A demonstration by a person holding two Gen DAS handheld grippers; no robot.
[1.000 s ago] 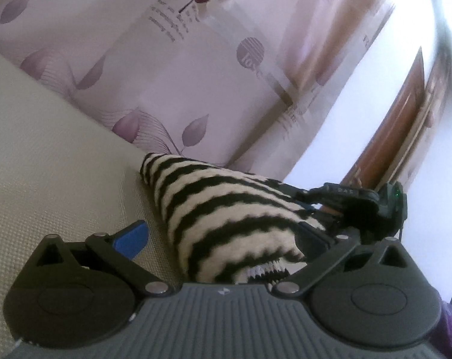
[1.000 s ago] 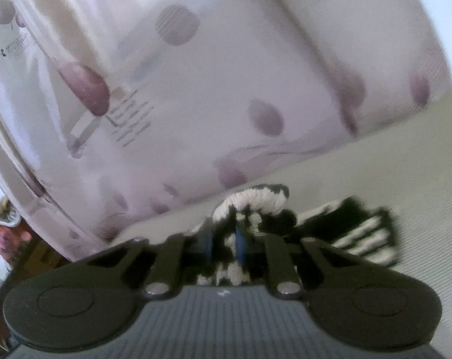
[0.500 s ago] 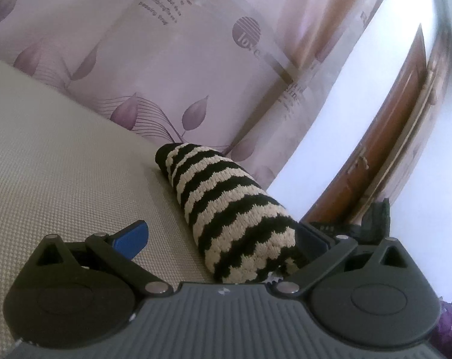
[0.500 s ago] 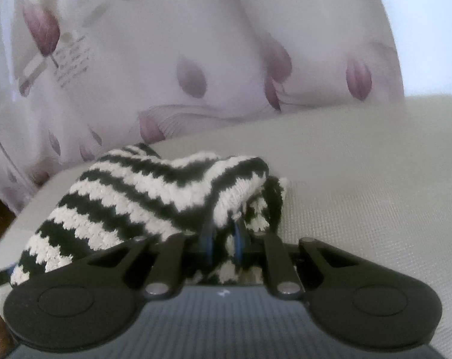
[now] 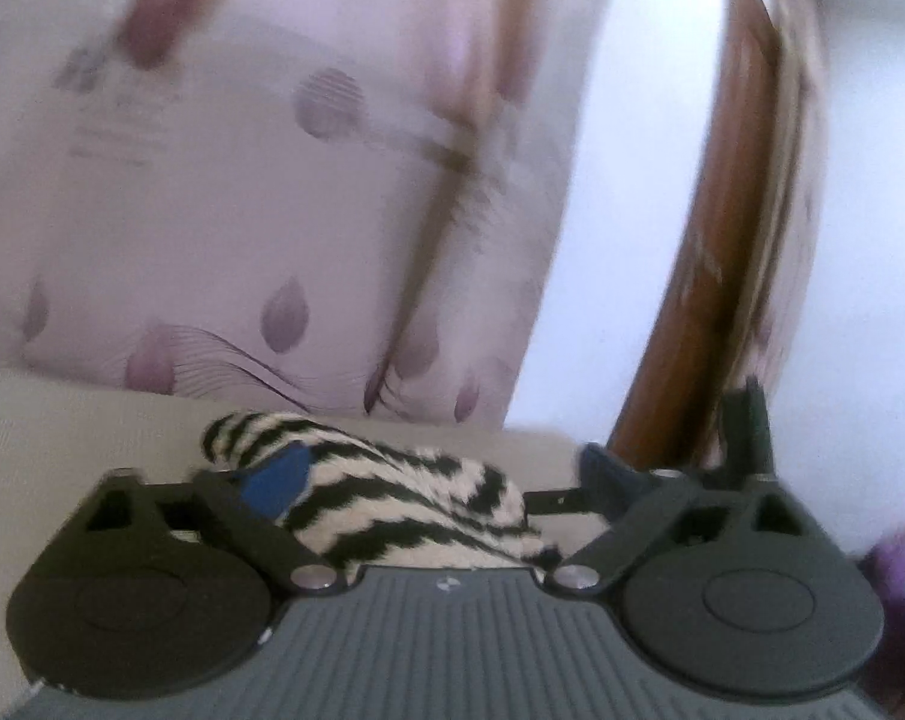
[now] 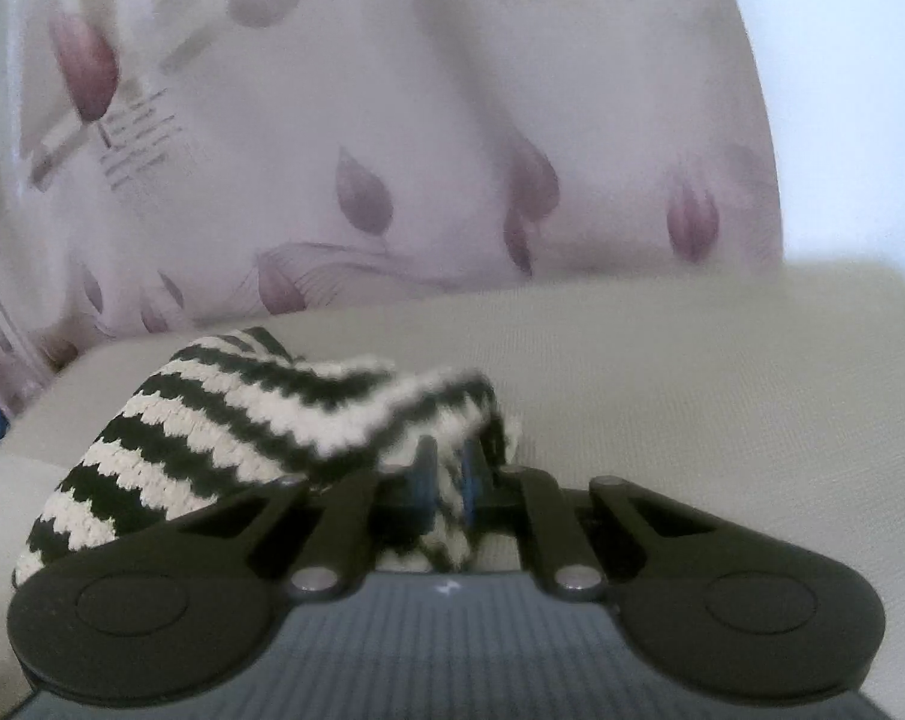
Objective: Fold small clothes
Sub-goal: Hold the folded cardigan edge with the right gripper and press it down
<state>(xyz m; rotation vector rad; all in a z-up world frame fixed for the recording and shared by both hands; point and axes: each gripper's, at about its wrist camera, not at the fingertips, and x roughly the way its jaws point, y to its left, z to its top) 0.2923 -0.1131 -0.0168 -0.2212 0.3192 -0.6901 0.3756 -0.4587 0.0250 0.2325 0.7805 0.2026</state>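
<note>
A black-and-cream striped knit garment (image 6: 212,438) lies bunched on the beige cushion (image 6: 692,396). My right gripper (image 6: 446,480) is shut on a folded edge of it, with the cloth pinched between the blue pads. In the left wrist view the same garment (image 5: 392,504) lies across the gap of my left gripper (image 5: 440,477). Those jaws are closing with the cloth between them. The left blue pad (image 5: 275,483) is against the knit, while the right finger stands clear of it. This view is blurred.
A pale curtain (image 6: 392,150) with purple leaf prints hangs right behind the cushion. A brown wooden door (image 5: 710,300) and a white wall stand at the right in the left wrist view. A dark piece of gear (image 5: 746,432) sticks up by my left gripper's right finger.
My left gripper has lifted and rolled level, and its jaws have narrowed around the garment. My right gripper came down to the cushion with the pinched edge, which laid the cloth over itself.
</note>
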